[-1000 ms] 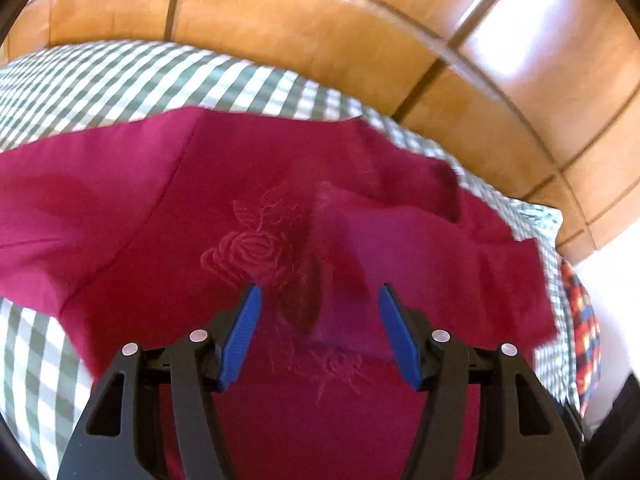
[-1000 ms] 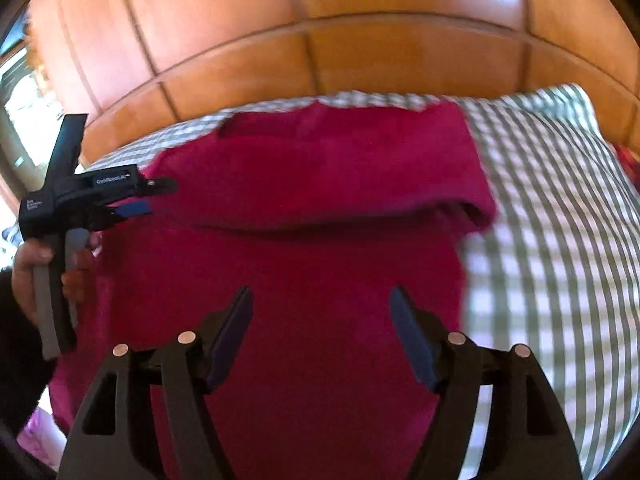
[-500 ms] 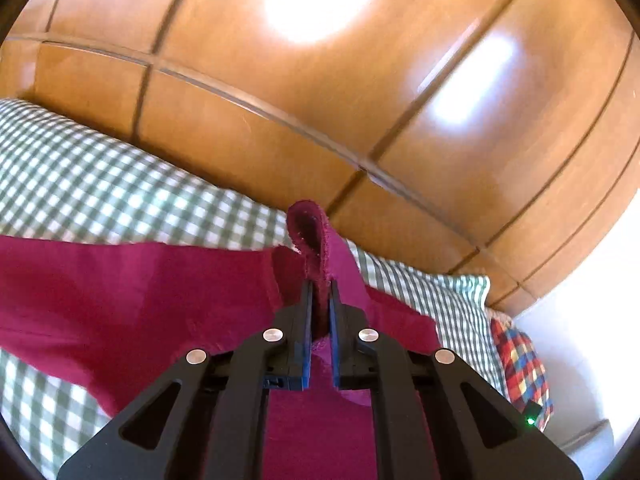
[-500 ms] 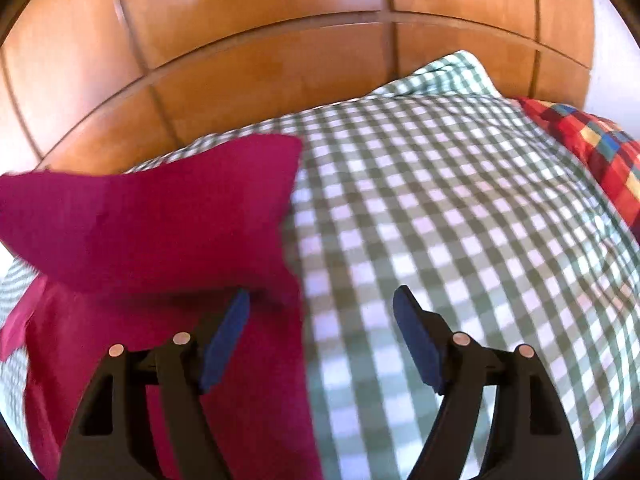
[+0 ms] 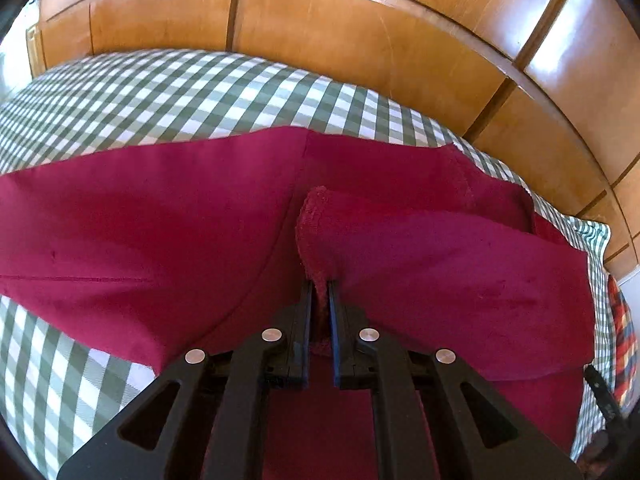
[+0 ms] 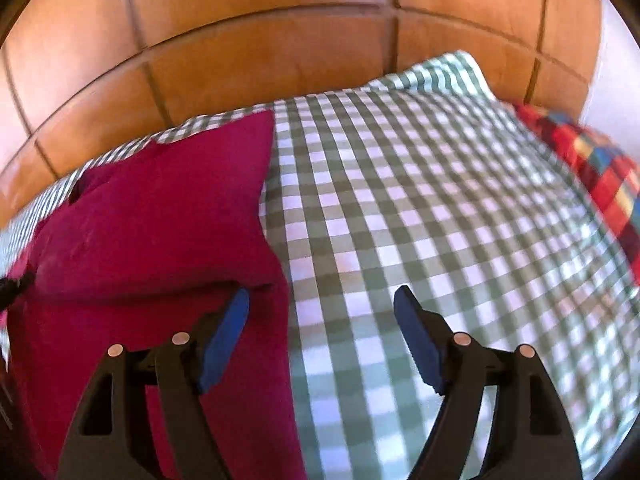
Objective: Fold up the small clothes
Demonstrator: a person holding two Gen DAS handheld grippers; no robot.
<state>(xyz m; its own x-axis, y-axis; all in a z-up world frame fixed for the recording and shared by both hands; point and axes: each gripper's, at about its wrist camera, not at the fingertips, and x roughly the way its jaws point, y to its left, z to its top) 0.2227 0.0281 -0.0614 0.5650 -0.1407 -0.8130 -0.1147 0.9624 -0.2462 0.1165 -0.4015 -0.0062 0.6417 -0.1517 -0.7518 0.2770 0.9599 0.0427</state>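
A crimson garment (image 5: 160, 216) lies spread on the green-and-white checked bedcover (image 5: 160, 92). My left gripper (image 5: 320, 284) is shut on a folded-over edge of the garment (image 5: 320, 232) and holds it low over the cloth, with a folded panel (image 5: 460, 272) lying to the right. In the right wrist view the garment (image 6: 160, 216) covers the left side. My right gripper (image 6: 322, 312) is open and empty, straddling the garment's right edge, its left pad (image 6: 224, 336) over the cloth and its right pad (image 6: 418, 344) over the bare bedcover (image 6: 440, 208).
A wooden panelled headboard (image 5: 360, 32) runs along the far side of the bed. A red plaid cloth (image 6: 592, 160) lies at the bed's right end, also at the right edge of the left wrist view (image 5: 624, 340).
My left gripper closed on the garment's edge, lifted it, then came back down over the cloth. My right gripper moved right, from over the garment to its right edge, staying open.
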